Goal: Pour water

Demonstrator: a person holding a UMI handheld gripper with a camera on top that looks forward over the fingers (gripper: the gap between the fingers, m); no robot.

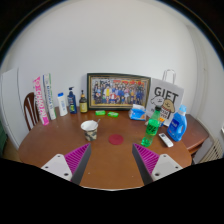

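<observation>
Nothing poured yet: gripper (112, 158) wide open, empty, bottom of frame; cup (90, 128) left of centre, green bottle (152, 127) right of centre, both untouched

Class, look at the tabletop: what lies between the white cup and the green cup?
In the gripper view, a small dark red disc lies on the table between the white cup and the green cup; otherwise bare wood.
</observation>
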